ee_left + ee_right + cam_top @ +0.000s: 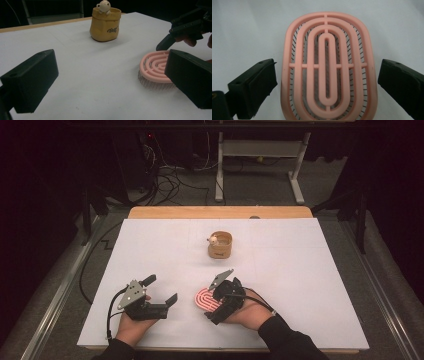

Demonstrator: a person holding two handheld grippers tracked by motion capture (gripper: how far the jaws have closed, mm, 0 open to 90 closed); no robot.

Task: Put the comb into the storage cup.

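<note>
Nearest the high camera, I see the right gripper [212, 301] at 6 o'clock on the white table [300, 270], jaws wide, straddling the pink brush [204, 299] without touching it. Its own view shows the brush [327, 72] lying bristles-down between both jaws. At 7 o'clock, the left gripper [160, 290] rests wide open, holding nothing. At 12 o'clock stands the yellow cup [220, 245], well apart

Pink oval brush [327, 75] (bristles down) between spread right gripper [325, 82] jaws
</note>
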